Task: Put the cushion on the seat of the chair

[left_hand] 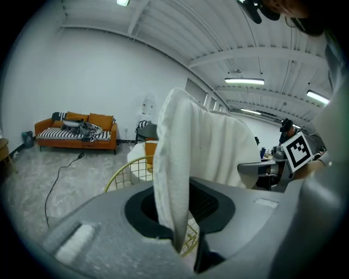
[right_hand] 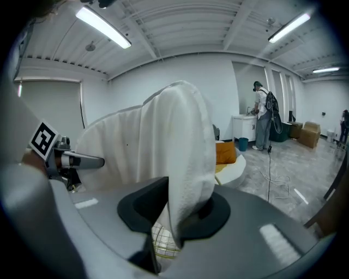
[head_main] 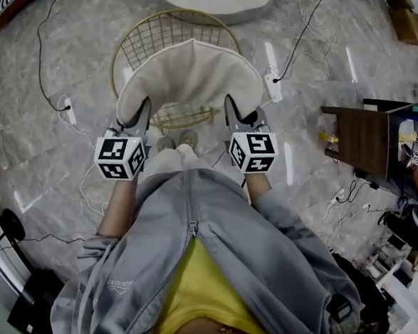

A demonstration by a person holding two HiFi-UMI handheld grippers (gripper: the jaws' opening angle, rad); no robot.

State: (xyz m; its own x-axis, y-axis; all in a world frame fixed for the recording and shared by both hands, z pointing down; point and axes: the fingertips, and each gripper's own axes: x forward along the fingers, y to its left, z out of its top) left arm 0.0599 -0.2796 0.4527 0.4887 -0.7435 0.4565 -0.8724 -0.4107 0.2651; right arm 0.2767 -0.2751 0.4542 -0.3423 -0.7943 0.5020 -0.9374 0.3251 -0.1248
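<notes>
Grey marbled floor (head_main: 33, 103), viewed from overhead. One gold wire chair with a rounded mesh back (head_main: 164, 30) stands just ahead of the person's shoes (head_main: 166, 142). One thick cream fabric cushion (head_main: 188, 78) hangs over the chair's seat (head_main: 184, 118), spanned between two grippers and, as far as can be judged, not yet resting on it. The left gripper (head_main: 142, 112) pinches the cushion's near left edge, and the right gripper (head_main: 231, 105) pinches the near right edge. Both gripper views show fabric squeezed between almost-closed jaws. Risks, as judged: each bite takes only a thin rim of soft fabric, so the cushion's weight could pull one side free and tip it. Lowered off-centre, the far edge may ride up the back, or the near edge may overhang the front rim. Count: chair one, cushion one, grippers two.
</notes>
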